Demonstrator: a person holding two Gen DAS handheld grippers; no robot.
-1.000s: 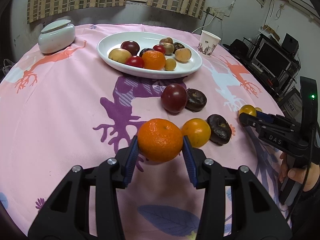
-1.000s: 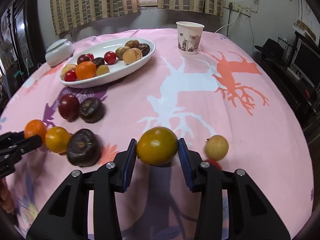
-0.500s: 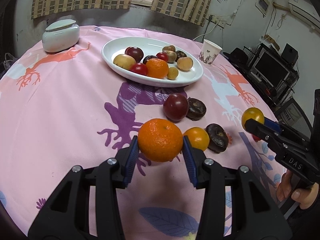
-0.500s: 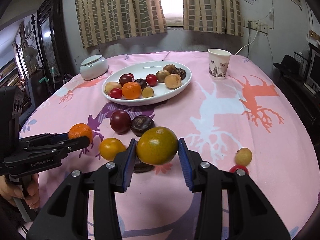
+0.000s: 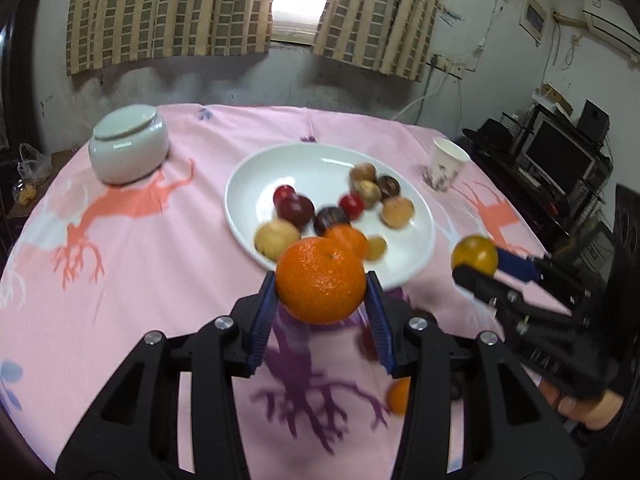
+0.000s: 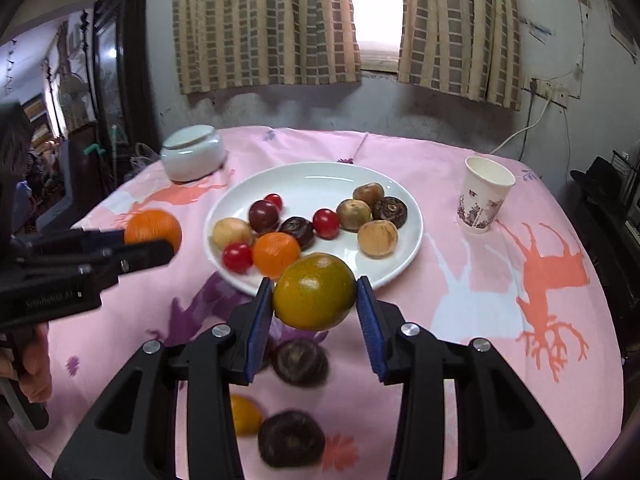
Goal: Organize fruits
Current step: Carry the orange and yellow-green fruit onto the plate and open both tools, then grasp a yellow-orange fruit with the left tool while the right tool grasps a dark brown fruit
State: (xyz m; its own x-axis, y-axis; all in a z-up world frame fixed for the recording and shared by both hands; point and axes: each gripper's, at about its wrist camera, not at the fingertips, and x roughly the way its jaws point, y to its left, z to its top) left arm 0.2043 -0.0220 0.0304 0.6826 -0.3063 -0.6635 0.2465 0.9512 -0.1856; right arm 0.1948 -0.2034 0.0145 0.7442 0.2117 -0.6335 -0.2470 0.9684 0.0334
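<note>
Fruit fills both grippers. At lower centre of the left wrist view, the left gripper [image 5: 321, 282] pinches an orange [image 5: 321, 280] between its blue pads, held in the air in front of the near rim of the plate [image 5: 280, 168]. At right in that view the right gripper [image 5: 476, 266] comes in from the edge, clamped on a greenish-yellow citrus [image 5: 475, 254].

From the right wrist view the same citrus [image 6: 315, 290] sits squeezed between the pads at lower centre, just before the plate [image 6: 316, 176]. On the plate lie cherry tomatoes, a tangerine [image 6: 276, 253], dark plums and brown round fruits. Below the citrus, on the pink cloth [image 6: 480, 280], rest two dark fruits [image 6: 299, 361] and a small orange one [image 6: 244, 414], partly behind the gripper.

A white lidded jar [image 6: 193, 153] stands at upper left of the cloth, and a paper cup [image 6: 485, 194] at upper right.
</note>
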